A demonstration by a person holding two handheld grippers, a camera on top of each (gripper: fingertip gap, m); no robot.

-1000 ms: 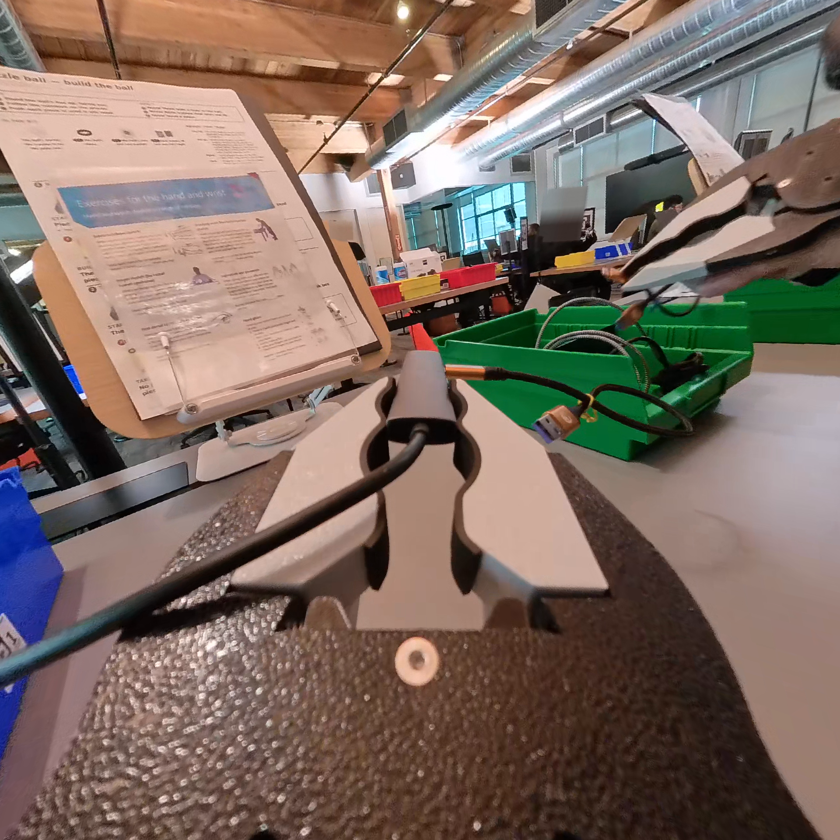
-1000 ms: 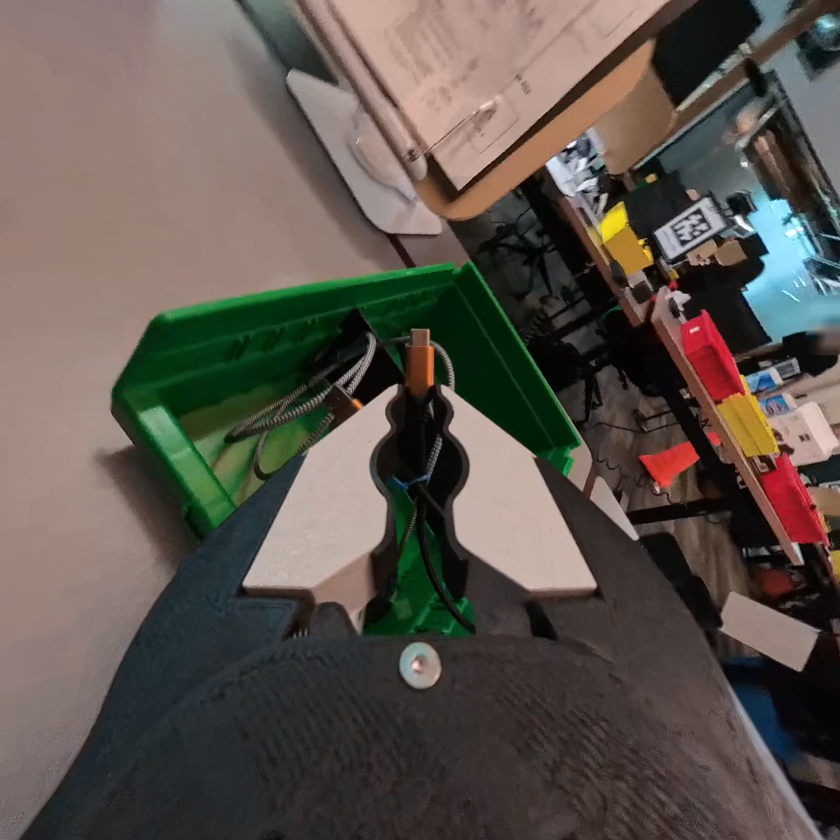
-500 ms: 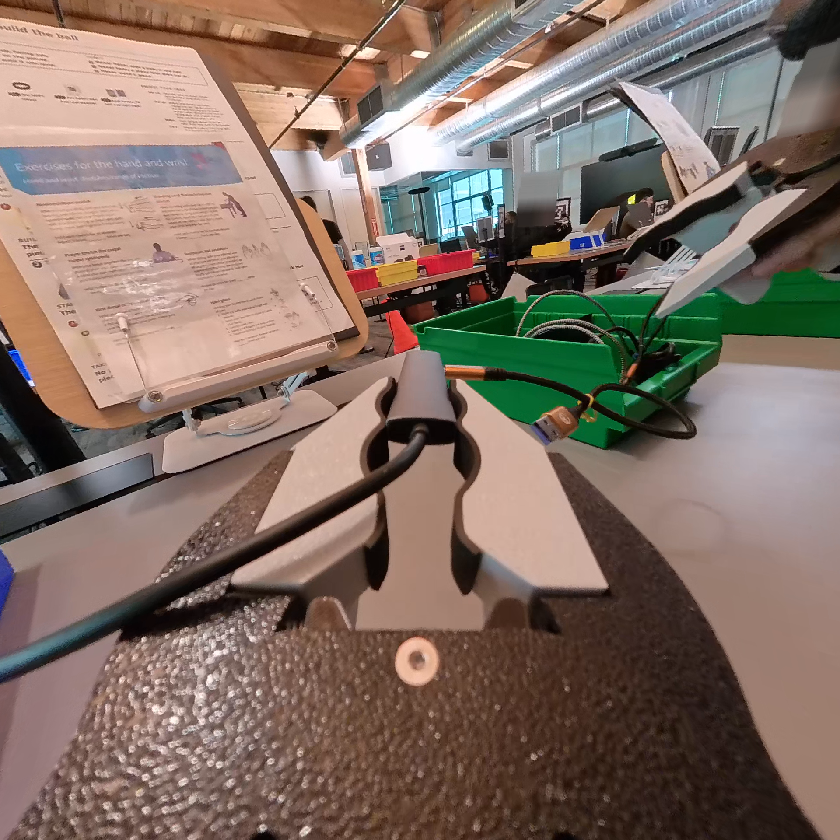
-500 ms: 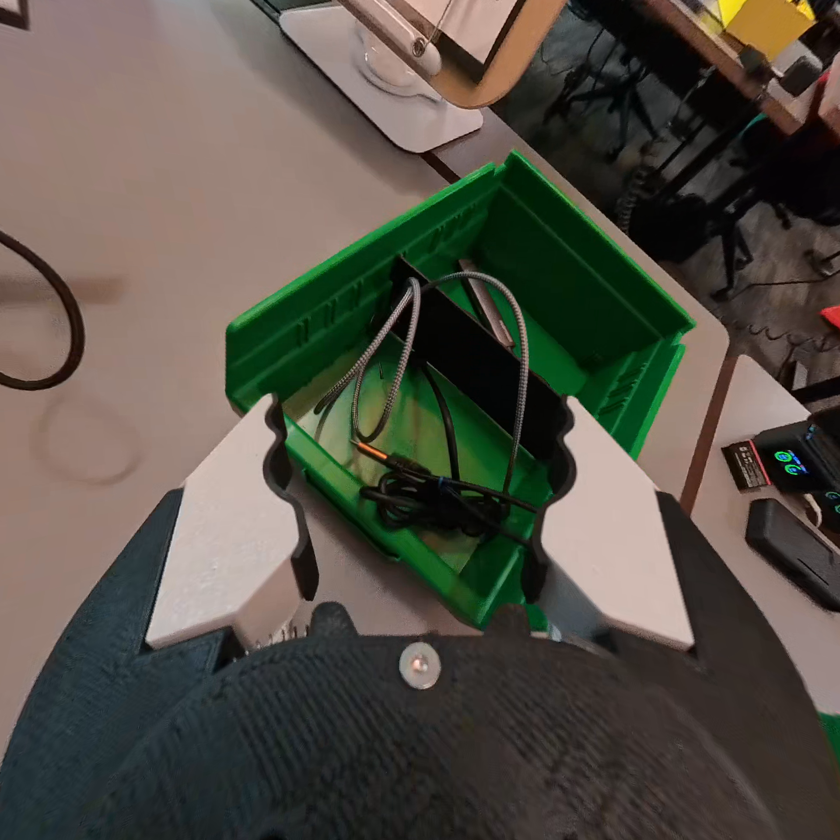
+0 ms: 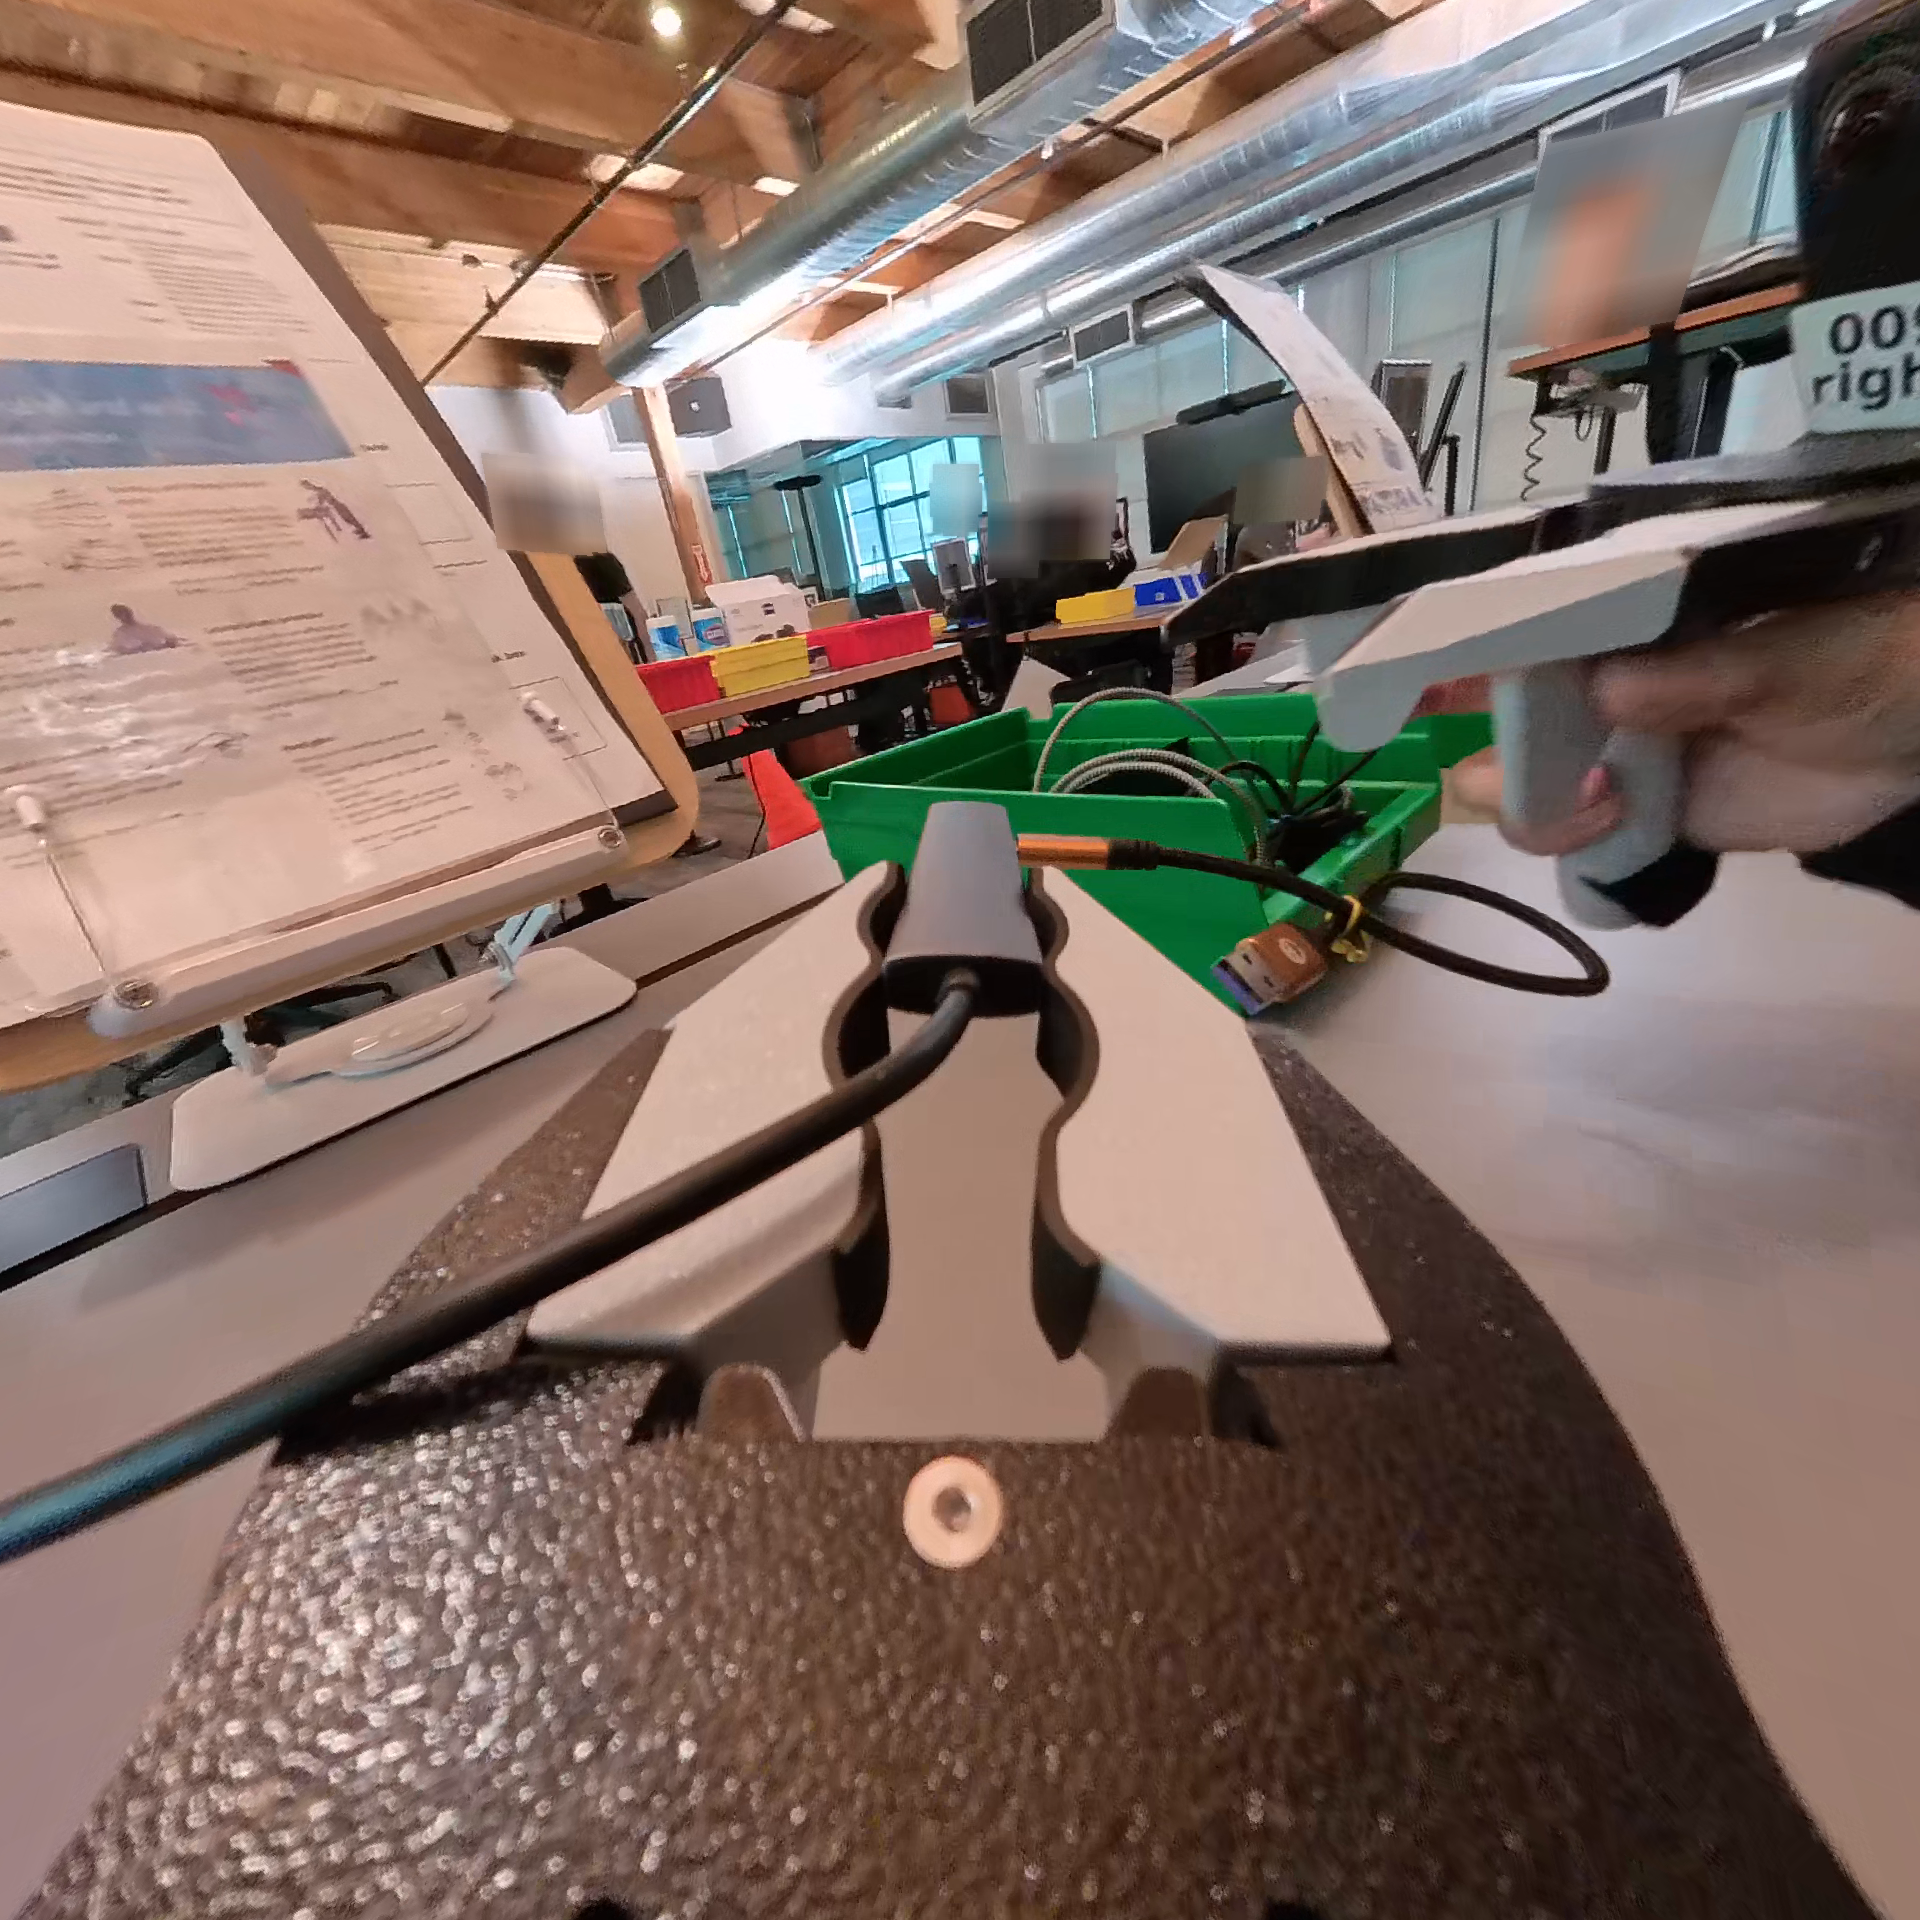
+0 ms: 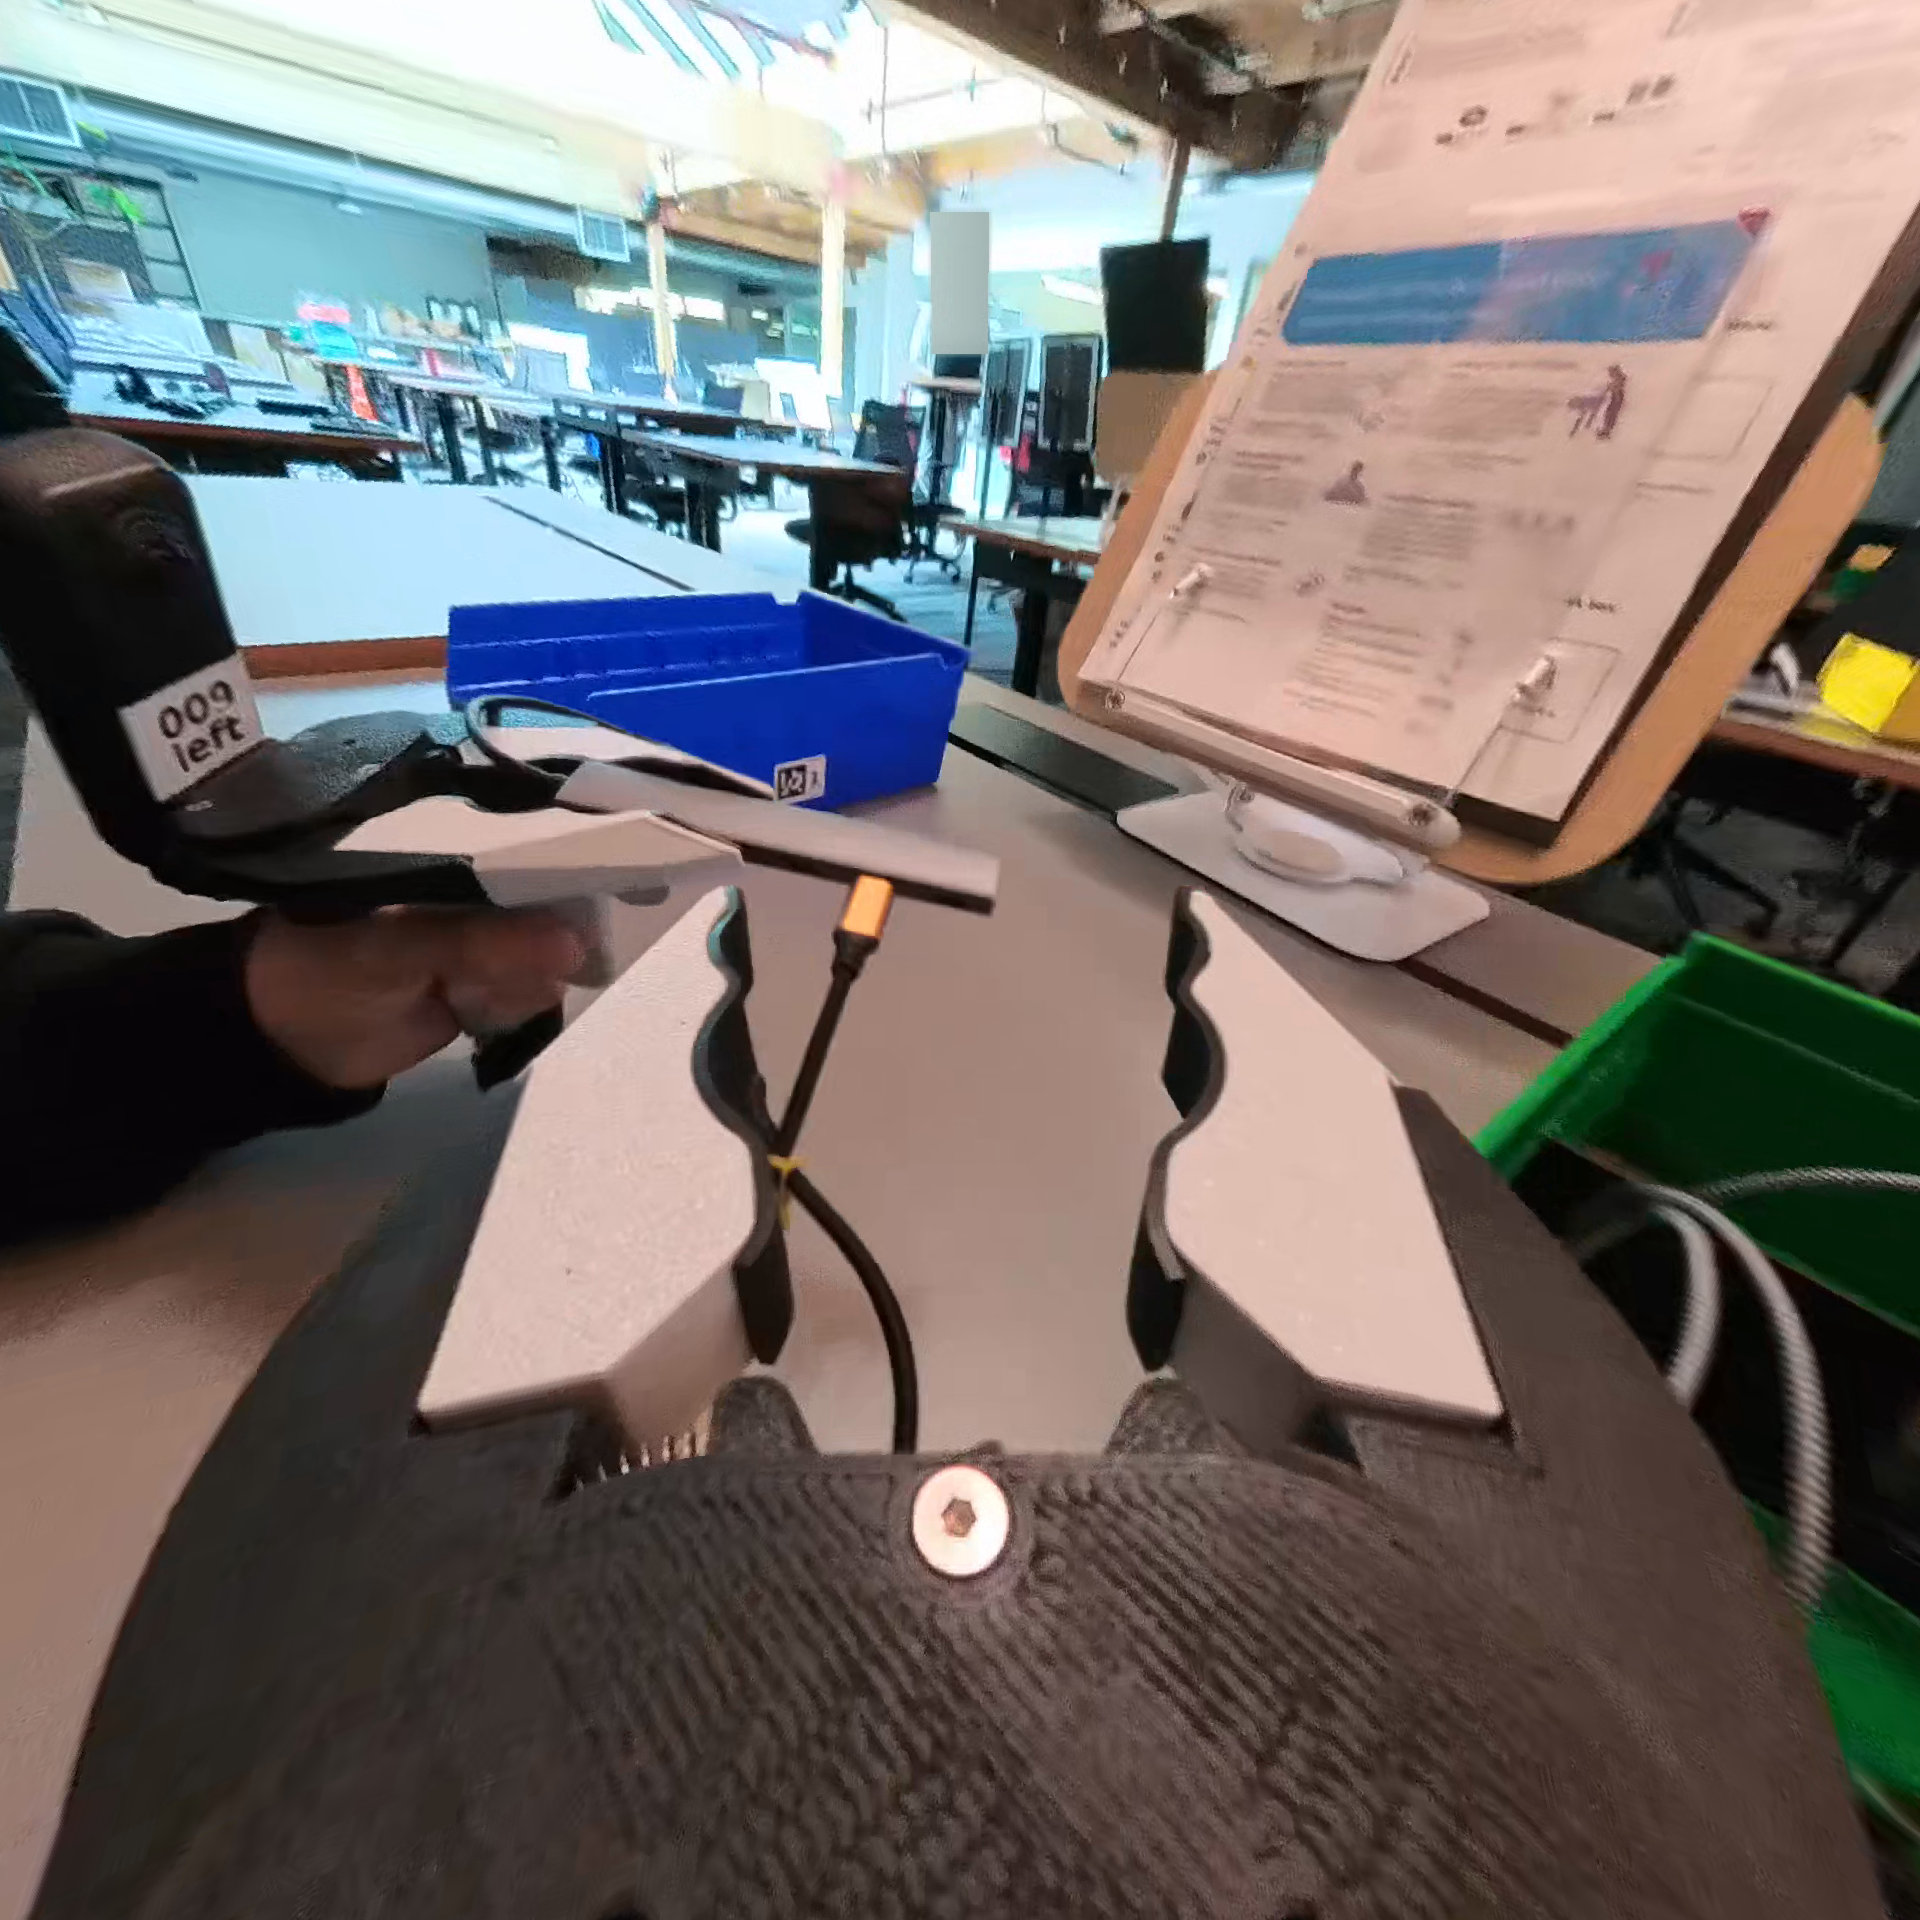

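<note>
Left hand-held gripper [image 5: 961,914]: clenched on a dark grey adapter body [image 5: 961,883], which sticks out past the fingertips. The grip sits on the body's flanks, apparently to leave its side port free.
Adapter lead [image 5: 582,1226]: a black cable leaves the rear of the adapter, runs back over the left finger and goes off the lower left edge.
Orange-tipped plug [image 5: 1065,852]: seated at, or pressed against, the right side of the adapter; whether it is fully in cannot be told.
Braided black cable [image 5: 1455,914]: runs from that plug in a loop over the bench [image 5: 1610,1195]; a yellow tie [image 6: 787,1164] bundles it near its other end.
USB-A plug [image 5: 1268,961]: the cable's loose end, lying on the bench just in front of the green bin [image 5: 1143,831].
Right hand-held gripper [image 6: 961,1101]: released, jaws wide apart, gripping nothing. The braided cable passes between the fingers, close against the left one; contact cannot be told.
Holding hand [image 5: 1745,769]: a person's hand wraps the right gripper's handle, near the green bin.
Green bin contents: a grey braided cable [image 5: 1132,758] and more black leads, coiled inside.
Blue bin [image 6: 717,696]: beyond the left gripper.
Document stand [image 6: 1455,582]: tilted up at the bench's far edge, so its printed sheet faces the person working.
</note>
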